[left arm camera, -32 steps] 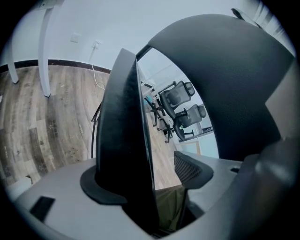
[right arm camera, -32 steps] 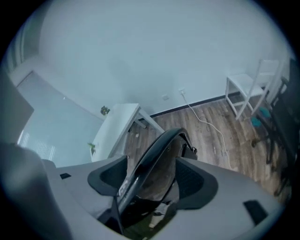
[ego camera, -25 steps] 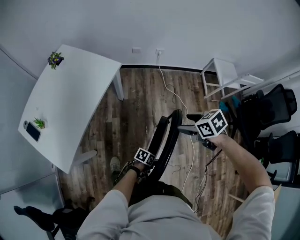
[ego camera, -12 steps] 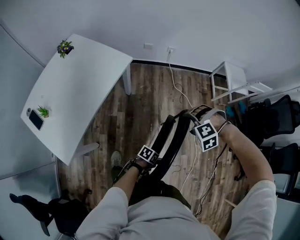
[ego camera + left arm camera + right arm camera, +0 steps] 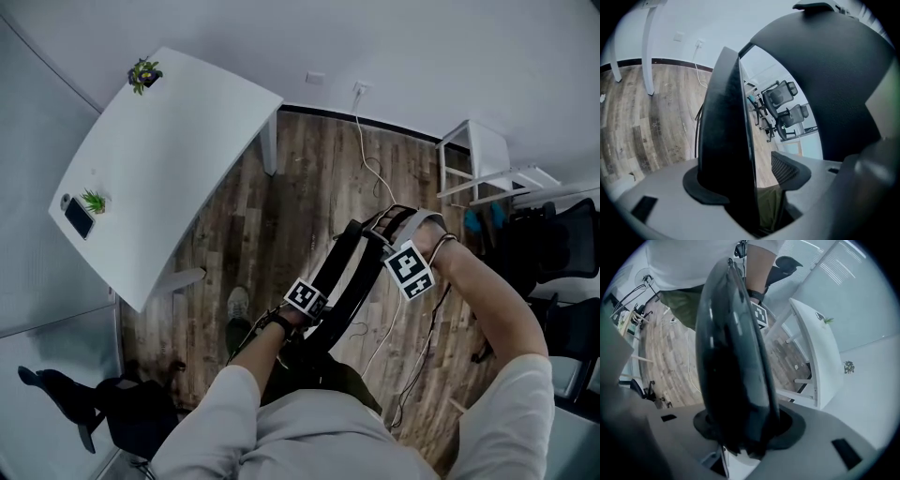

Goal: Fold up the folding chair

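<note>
- Black plastic folding chair (image 5: 349,262) is standing, nearly flat, at 4 o'clock from the white table (image 5: 169,159);
- right gripper (image 5: 405,264) fingers, just closing, are clamping its rim; left gripper (image 5: 305,300) fingers are closing around it, one clear;
- looser left side is risking a slip.
</note>
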Demonstrator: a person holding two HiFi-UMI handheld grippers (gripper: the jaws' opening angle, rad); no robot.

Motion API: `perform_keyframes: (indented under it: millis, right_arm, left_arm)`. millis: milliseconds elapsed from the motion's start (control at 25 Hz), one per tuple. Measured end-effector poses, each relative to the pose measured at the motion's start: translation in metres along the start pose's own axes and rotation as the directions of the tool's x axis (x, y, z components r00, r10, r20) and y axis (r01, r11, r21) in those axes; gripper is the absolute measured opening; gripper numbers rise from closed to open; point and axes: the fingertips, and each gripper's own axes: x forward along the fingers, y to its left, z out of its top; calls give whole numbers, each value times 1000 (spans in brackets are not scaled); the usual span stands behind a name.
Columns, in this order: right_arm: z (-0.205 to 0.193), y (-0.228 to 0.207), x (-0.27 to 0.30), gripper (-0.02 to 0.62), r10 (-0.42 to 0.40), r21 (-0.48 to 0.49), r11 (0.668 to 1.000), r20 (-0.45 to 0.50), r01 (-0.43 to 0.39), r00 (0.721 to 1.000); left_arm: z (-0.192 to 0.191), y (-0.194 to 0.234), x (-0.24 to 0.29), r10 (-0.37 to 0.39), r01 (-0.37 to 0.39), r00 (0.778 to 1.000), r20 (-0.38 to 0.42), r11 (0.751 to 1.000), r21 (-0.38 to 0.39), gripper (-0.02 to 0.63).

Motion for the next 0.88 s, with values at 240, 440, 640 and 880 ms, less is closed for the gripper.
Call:
perform_keyframes:
  millis: [240, 440, 640, 880]
  right_arm:
    - [1, -1, 1, 193, 9, -7, 1000, 0, -9, 1000]
    - [1, 7, -1, 172, 12, -39, 999, 2, -12, 1000]
    - [1, 8, -2, 163, 27, -61, 998, 3, -27, 1000]
    - [-2, 22, -7, 135, 40, -109, 993, -1, -40, 999]
  left_arm:
    - [1, 1, -2, -23, 23, 1000, 11, 1000, 5, 317]
    - [17, 0, -7, -62, 55, 990, 123, 996, 65, 360]
    - [18, -11, -7, -138, 135, 983, 122, 990, 38, 420]
    - [-29, -17, 0, -1, 78, 959, -283, 962, 262, 403]
